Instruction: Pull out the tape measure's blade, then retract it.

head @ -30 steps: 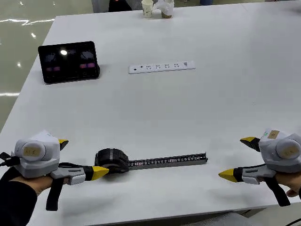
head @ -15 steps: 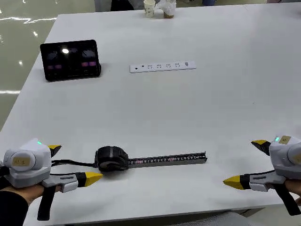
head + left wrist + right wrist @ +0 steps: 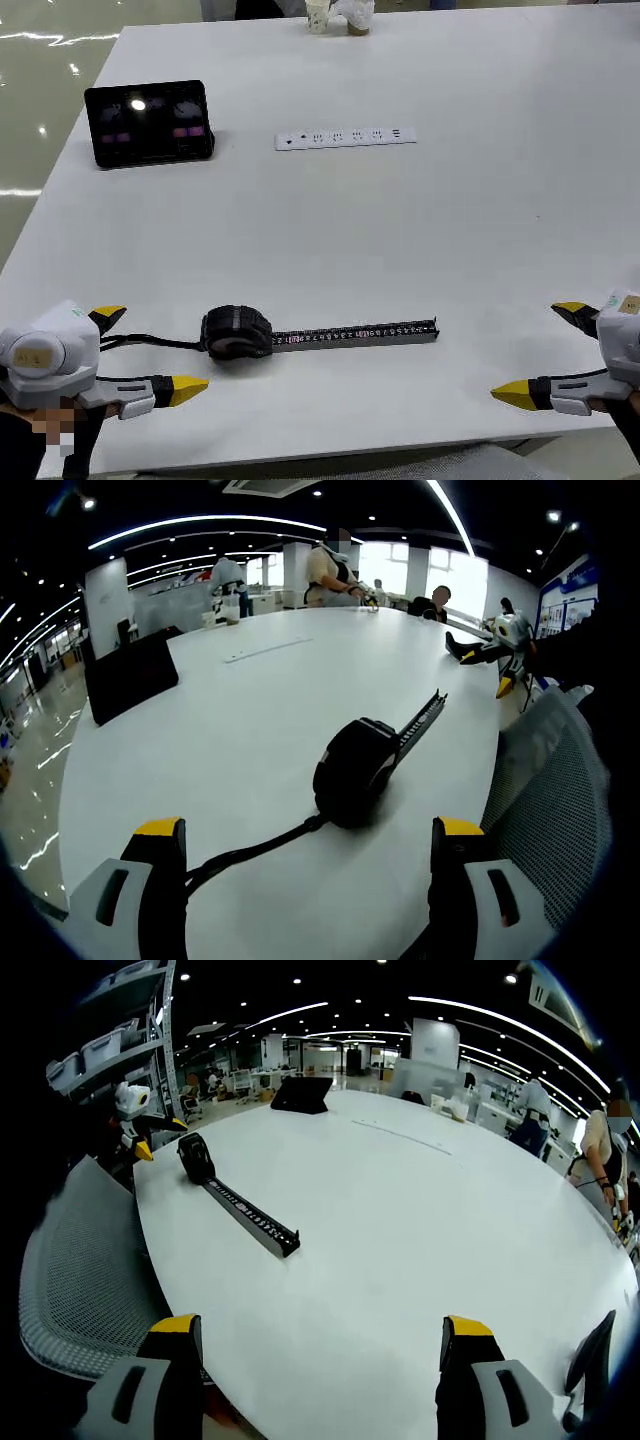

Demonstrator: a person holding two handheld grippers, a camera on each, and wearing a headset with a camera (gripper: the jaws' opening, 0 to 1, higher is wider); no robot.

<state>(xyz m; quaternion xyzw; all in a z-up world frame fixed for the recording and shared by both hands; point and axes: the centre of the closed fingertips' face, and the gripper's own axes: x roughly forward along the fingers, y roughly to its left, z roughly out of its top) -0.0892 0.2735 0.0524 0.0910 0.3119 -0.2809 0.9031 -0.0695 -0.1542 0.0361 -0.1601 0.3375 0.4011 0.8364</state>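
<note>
The tape measure [image 3: 237,333] has a round black case with a ribbed, rubbery look. It rests on the white tabletop [image 3: 400,230], close to the near edge and left of the middle in the head view. Its blade [image 3: 355,335] is pulled partway out and lies flat on the tabletop, running straight to the right from the case's lower side. The blade is dark with fine light markings and some small red ones, too small to read. It ends in a short upturned hook [image 3: 435,326]. A thin black strap [image 3: 150,343] trails from the opposite side of the case, lying loosely on the tabletop toward the left.
</note>
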